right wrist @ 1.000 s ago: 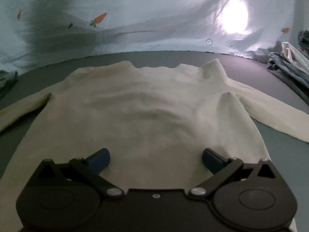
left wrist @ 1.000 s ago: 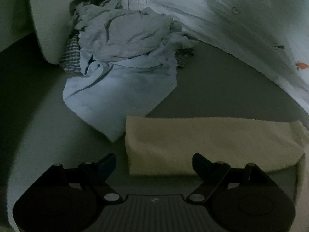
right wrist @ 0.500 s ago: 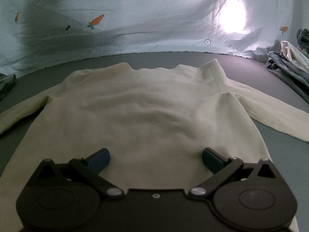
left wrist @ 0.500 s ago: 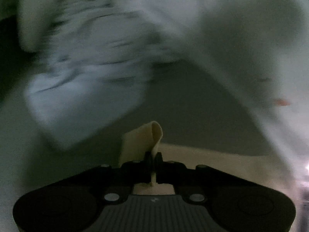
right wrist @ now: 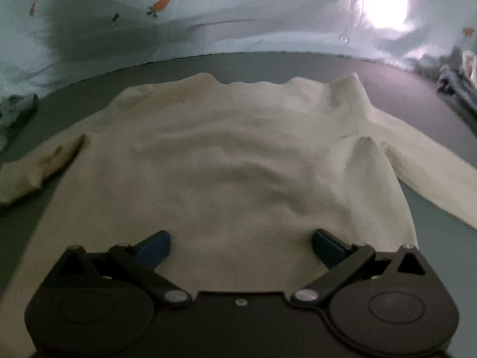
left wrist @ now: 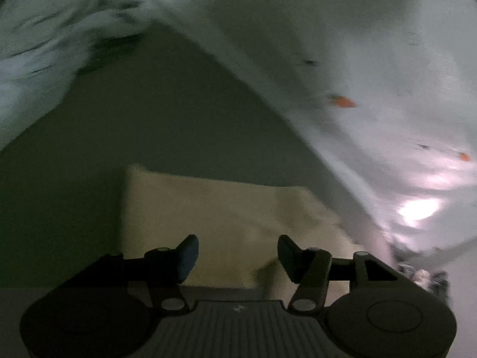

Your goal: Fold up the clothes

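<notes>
The cream sweater [right wrist: 238, 161] lies flat on the grey table [right wrist: 432, 95]. Left gripper [left wrist: 237, 258] — jaws opening, apparently nothing between them in the blurred view — hovers over a sleeve [left wrist: 208, 208]. Right gripper [right wrist: 241, 246] stands wide open above the sweater's body, empty.

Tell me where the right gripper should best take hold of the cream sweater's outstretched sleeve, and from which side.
Probably near the far end of the sleeve, which lies flat and straight, stretched out toward the picture's right. Bring the open right gripper down from above, jaws across the sleeve's narrow width, pinching both layers. The cuff itself is out of view.
</notes>
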A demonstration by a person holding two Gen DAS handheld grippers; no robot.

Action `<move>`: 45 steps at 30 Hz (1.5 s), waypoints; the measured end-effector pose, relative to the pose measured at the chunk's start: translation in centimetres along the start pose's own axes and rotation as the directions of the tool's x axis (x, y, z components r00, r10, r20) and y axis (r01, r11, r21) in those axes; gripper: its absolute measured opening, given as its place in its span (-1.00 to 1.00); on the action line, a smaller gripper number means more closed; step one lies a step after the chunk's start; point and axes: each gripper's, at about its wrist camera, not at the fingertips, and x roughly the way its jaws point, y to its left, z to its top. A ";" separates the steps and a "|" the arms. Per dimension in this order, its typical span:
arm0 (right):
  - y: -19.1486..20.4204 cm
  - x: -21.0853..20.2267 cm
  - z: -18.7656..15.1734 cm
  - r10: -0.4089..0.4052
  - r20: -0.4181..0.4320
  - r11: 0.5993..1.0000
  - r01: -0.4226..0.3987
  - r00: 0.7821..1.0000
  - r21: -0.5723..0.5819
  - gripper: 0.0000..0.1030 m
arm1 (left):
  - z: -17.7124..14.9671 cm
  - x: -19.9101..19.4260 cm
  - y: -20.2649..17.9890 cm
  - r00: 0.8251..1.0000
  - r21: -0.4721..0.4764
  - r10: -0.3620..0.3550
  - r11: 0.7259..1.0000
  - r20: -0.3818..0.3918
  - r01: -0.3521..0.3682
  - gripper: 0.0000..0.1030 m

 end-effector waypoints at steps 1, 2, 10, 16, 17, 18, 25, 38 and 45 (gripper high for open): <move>-0.2 -0.3 0.5 0.036 0.006 0.999 -0.036 0.999 0.039 0.71 | -0.1 -0.2 0.5 0.999 0.004 0.042 0.999 0.002 -0.042 0.17; -0.4 -0.5 0.9 0.072 0.013 0.994 -0.073 0.997 0.078 0.61 | -0.2 -0.3 1.1 0.996 0.011 0.086 0.996 0.004 -0.086 0.17; 1.3 3.3 3.5 0.596 0.111 0.646 -0.557 0.795 0.522 -0.52 | -0.4 0.2 3.7 0.964 0.027 0.261 0.965 -0.042 -0.260 0.17; 6.8 8.3 3.1 0.743 0.065 0.479 -0.596 0.666 0.644 -0.59 | -0.1 0.9 4.2 0.950 0.007 0.304 0.952 -0.075 -0.305 0.18; 7.9 8.8 3.2 0.747 0.038 0.495 -0.593 0.664 0.634 -0.59 | 0.0 0.9 4.2 0.949 0.013 0.307 0.952 -0.076 -0.307 0.19; 8.8 9.2 3.3 0.749 0.015 0.506 -0.587 0.663 0.632 -0.58 | 0.2 1.4 4.0 0.948 0.018 0.310 0.951 -0.076 -0.309 0.20; 14.1 9.7 3.6 0.659 -0.165 0.713 -0.539 0.734 0.450 -0.43 | 0.8 1.9 4.1 0.951 0.019 0.296 0.955 -0.085 -0.296 0.31; 13.7 6.7 5.0 0.719 -0.020 0.646 -0.658 0.694 0.386 -0.95 | 0.4 0.1 3.3 0.942 0.002 0.334 0.942 -0.016 -0.334 0.33; 4.6 0.8 6.9 0.630 0.227 0.649 -0.664 0.743 0.372 -0.95 | -3.3 -4.2 -1.2 0.942 0.017 0.324 0.945 0.091 -0.327 0.34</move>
